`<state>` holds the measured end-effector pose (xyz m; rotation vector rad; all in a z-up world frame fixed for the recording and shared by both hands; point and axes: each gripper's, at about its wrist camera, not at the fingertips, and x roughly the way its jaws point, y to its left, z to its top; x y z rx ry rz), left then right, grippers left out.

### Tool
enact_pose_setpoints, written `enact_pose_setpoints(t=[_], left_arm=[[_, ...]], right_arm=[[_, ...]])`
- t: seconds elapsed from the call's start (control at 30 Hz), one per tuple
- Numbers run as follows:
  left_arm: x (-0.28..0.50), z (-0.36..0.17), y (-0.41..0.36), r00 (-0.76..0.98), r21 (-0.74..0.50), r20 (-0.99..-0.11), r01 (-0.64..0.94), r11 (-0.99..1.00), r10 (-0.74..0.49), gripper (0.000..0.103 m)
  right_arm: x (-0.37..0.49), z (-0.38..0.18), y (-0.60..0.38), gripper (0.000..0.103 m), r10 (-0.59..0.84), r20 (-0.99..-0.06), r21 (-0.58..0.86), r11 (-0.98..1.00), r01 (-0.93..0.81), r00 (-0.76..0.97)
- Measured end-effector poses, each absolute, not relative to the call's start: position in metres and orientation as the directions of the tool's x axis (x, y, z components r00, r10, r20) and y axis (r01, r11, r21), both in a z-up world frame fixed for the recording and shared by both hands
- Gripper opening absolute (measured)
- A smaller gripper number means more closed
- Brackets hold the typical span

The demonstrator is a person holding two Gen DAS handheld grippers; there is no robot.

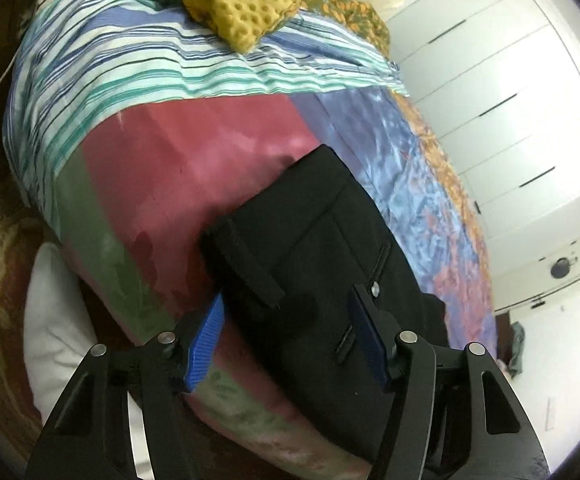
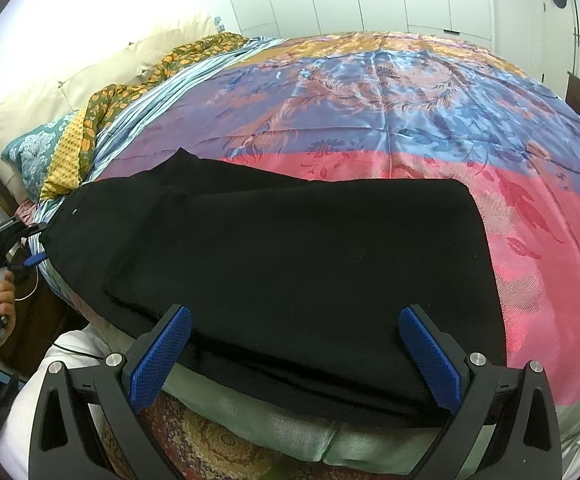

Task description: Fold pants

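Lying flat: matte blk pants (image 2: 290,248) w/ glossy bedspread (image 2: 370,92)

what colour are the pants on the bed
Plain black pants, no pattern visible; they show best in the right wrist view.

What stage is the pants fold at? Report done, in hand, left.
Done: the black pants lie flat on the bedspread, legs apparently stacked. In hand: nothing; the left gripper and right gripper are open at opposite ends. Left: the crosswise folds.
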<state>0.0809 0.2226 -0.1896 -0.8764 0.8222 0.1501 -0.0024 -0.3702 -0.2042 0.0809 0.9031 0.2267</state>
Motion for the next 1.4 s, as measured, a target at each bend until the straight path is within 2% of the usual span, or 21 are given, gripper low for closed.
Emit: enact_pose_setpoints(t=[0.13,0.27,0.37,0.43,0.47,0.6,0.67,0.73,0.8,0.83,0.9,0.97,1.03,1.1,1.2,1.23,1.27,1.3,1.33,1.4], left_arm=[[0.071,-0.192,0.229,0.72,-0.655,-0.663,-0.427,0.624,-0.204,0.055],[0.076,-0.211,0.237,0.688,-0.657,-0.69,-0.467,0.592,-0.223,0.055],[0.084,-0.214,0.237,0.689,-0.662,-0.688,-0.467,0.586,-0.228,0.062],[0.092,-0.214,0.234,0.685,-0.663,-0.687,-0.454,0.596,-0.242,0.076],[0.097,-0.215,0.233,0.679,-0.66,-0.69,-0.449,0.602,-0.25,0.079],[0.105,-0.214,0.227,0.654,-0.617,-0.721,-0.458,0.64,-0.227,0.079],[0.103,-0.212,0.227,0.652,-0.61,-0.727,-0.468,0.639,-0.215,0.073],[0.099,-0.213,0.23,0.655,-0.613,-0.726,-0.476,0.631,-0.21,0.053],[0.094,-0.213,0.235,0.658,-0.629,-0.72,-0.482,0.61,-0.221,0.04],[0.092,-0.212,0.237,0.659,-0.63,-0.719,-0.483,0.608,-0.223,0.036],[0.09,-0.209,0.236,0.656,-0.622,-0.723,-0.48,0.619,-0.218,0.035],[0.093,-0.208,0.233,0.647,-0.6,-0.734,-0.477,0.642,-0.206,0.039],[0.097,-0.212,0.233,0.647,-0.607,-0.732,-0.476,0.636,-0.214,0.054],[0.099,-0.216,0.233,0.658,-0.629,-0.717,-0.471,0.618,-0.228,0.065],[0.105,-0.217,0.229,0.658,-0.626,-0.719,-0.473,0.62,-0.224,0.069],[0.105,-0.216,0.227,0.654,-0.615,-0.726,-0.478,0.627,-0.214,0.067],[0.106,-0.214,0.225,0.647,-0.595,-0.737,-0.485,0.64,-0.195,0.061],[0.106,-0.211,0.224,0.638,-0.57,-0.75,-0.493,0.657,-0.172,0.046],[0.104,-0.208,0.224,0.631,-0.55,-0.761,-0.503,0.667,-0.152,0.034],[0.099,-0.199,0.225,0.647,-0.568,-0.746,-0.498,0.655,-0.156,0.02]], right_arm=[[-0.003,-0.205,-0.368,0.103,0.226,-0.772,0.158,0.974,-0.165,0.593],[-0.002,-0.206,-0.367,0.103,0.228,-0.777,0.159,0.973,-0.168,0.587],[-0.002,-0.207,-0.363,0.103,0.23,-0.779,0.152,0.972,-0.181,0.583],[-0.003,-0.206,-0.361,0.103,0.231,-0.779,0.149,0.971,-0.185,0.584],[-0.004,-0.206,-0.36,0.103,0.23,-0.779,0.148,0.971,-0.186,0.583],[-0.004,-0.207,-0.36,0.103,0.23,-0.782,0.149,0.971,-0.185,0.58],[-0.004,-0.207,-0.36,0.103,0.231,-0.781,0.149,0.971,-0.186,0.58],[-0.003,-0.207,-0.36,0.103,0.231,-0.782,0.15,0.971,-0.185,0.579],[-0.003,-0.207,-0.359,0.103,0.231,-0.782,0.15,0.971,-0.185,0.579],[-0.003,-0.207,-0.36,0.103,0.23,-0.782,0.149,0.971,-0.185,0.579],[-0.003,-0.207,-0.359,0.103,0.229,-0.783,0.147,0.971,-0.186,0.578],[-0.004,-0.207,-0.358,0.103,0.229,-0.783,0.145,0.972,-0.187,0.578],[-0.004,-0.207,-0.358,0.103,0.229,-0.783,0.146,0.971,-0.187,0.578],[-0.004,-0.207,-0.358,0.103,0.228,-0.784,0.145,0.972,-0.187,0.577],[-0.004,-0.207,-0.358,0.103,0.227,-0.784,0.143,0.972,-0.188,0.578],[-0.004,-0.207,-0.358,0.103,0.227,-0.784,0.143,0.972,-0.188,0.578],[-0.004,-0.207,-0.358,0.103,0.227,-0.784,0.143,0.972,-0.188,0.578],[-0.004,-0.207,-0.358,0.103,0.228,-0.783,0.144,0.972,-0.187,0.578],[-0.004,-0.207,-0.358,0.103,0.228,-0.783,0.145,0.972,-0.187,0.579],[-0.004,-0.207,-0.358,0.103,0.228,-0.783,0.144,0.972,-0.188,0.579]])
